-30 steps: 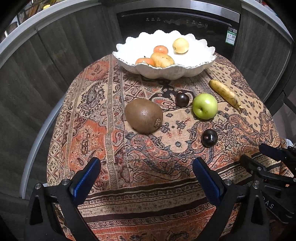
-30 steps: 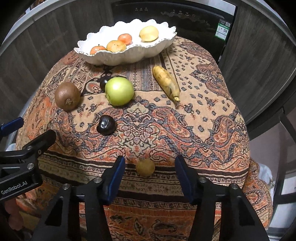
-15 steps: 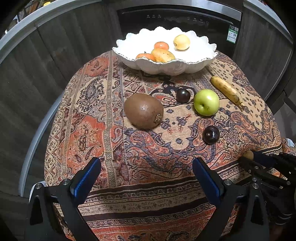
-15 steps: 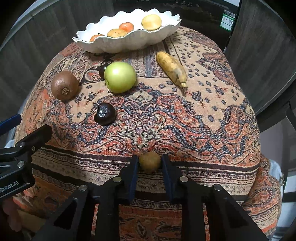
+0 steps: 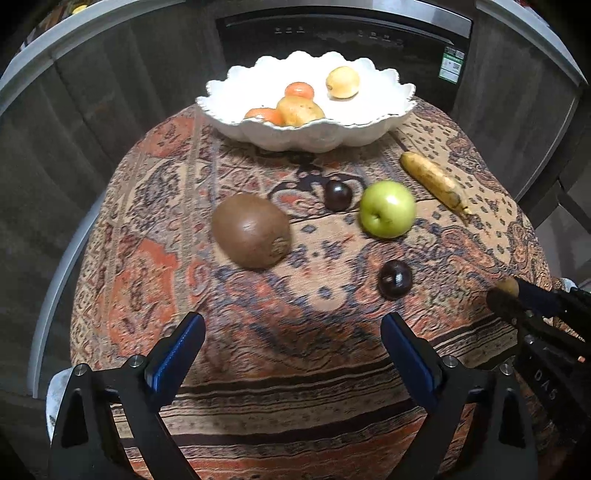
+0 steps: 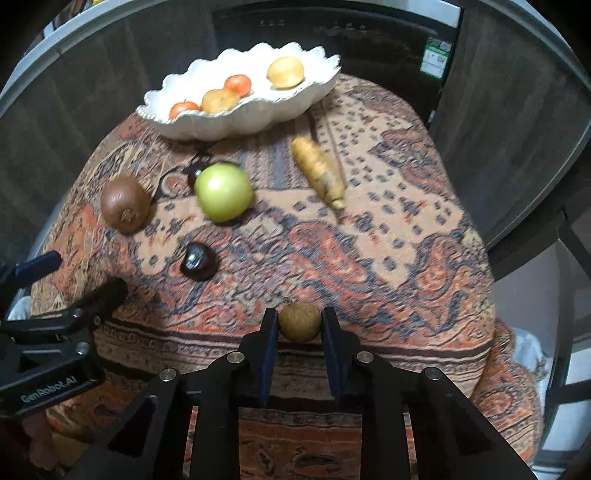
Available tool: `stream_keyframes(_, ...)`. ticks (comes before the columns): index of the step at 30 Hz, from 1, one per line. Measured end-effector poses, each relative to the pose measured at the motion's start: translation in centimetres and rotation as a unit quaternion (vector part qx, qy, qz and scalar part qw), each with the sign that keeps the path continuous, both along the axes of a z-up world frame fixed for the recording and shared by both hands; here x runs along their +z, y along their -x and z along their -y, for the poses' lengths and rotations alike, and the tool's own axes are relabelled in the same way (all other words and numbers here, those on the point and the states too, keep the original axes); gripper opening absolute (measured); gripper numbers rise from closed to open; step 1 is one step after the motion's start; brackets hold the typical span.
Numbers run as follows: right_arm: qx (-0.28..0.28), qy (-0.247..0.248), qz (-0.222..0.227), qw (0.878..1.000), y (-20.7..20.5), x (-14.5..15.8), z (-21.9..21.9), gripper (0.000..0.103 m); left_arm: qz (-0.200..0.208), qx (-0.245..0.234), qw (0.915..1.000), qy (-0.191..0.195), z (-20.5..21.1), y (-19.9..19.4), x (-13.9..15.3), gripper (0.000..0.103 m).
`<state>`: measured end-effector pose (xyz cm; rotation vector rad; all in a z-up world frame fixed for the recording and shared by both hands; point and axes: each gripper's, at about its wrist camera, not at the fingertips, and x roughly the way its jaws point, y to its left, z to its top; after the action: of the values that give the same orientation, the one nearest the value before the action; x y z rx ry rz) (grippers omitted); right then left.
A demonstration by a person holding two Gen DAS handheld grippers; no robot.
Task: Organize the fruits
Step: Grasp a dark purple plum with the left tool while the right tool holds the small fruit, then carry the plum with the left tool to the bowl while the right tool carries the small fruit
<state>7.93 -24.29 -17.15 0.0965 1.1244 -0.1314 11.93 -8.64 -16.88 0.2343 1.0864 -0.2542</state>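
My right gripper point(image 6: 299, 323) is shut on a small round tan fruit point(image 6: 299, 321) at the near edge of the table; it also shows at the right of the left wrist view point(image 5: 506, 286). My left gripper point(image 5: 291, 349) is open and empty above the near side of the cloth. Loose on the cloth lie a brown kiwi point(image 5: 251, 229), a green apple point(image 5: 388, 208), two dark plums point(image 5: 337, 195) point(image 5: 395, 279) and a yellow banana point(image 5: 434, 181). The white scalloped bowl point(image 5: 384, 110) at the back holds several orange and yellow fruits.
The round table wears a patterned orange cloth point(image 5: 155, 280) that hangs over its edges. Dark cabinets and an oven front point(image 5: 343, 33) stand behind the bowl. The left gripper shows at the left of the right wrist view point(image 6: 70, 306).
My right gripper has closed its jaws on the small tan fruit and moved forward over the table edge. The left gripper stays open and has shifted slightly.
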Motion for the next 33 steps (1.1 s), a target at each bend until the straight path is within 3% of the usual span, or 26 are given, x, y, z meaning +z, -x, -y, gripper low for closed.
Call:
stream_keyframes(6, -0.017, 0.002, 0.009, 1.0, -0.3, 0.7, 2.1, 0.025, -0.007, -0.019, 0.9998, 0.007, 2.3, -0.5, -0.6, 0.093)
stream_keyframes(12, -0.029, 0.0, 0.01, 1.0, -0.8, 0.6, 3.6, 0.025, -0.018, -0.034, 0.9991, 0.014, 4.1, -1.4, -1.7, 0.076)
stream_keyframes(17, -0.035, -0.006, 0.011, 0.999, -0.9, 0.5, 4.3, 0.025, -0.022, -0.047, 0.9985, 0.017, 5.7, -2.1, -2.4, 0.07)
stream_keyframes(26, -0.046, -0.012, 0.007, 0.999, -1.1, -0.1, 5.2, 0.025, -0.033, -0.067, 0.9971, 0.013, 7.0, -2.1, -3.7, 0.044)
stream_keyframes(29, -0.045, -0.016, 0.005, 0.999, -1.2, -0.3, 5.2, 0.025, -0.033, -0.072, 0.9967, 0.018, 7.2, -2.0, -3.7, 0.029)
stream_keyframes(33, -0.045, -0.015, 0.005, 0.999, -1.2, -0.3, 5.2, 0.025, -0.032, -0.073, 0.9967, 0.016, 7.1, -2.0, -3.6, 0.027)
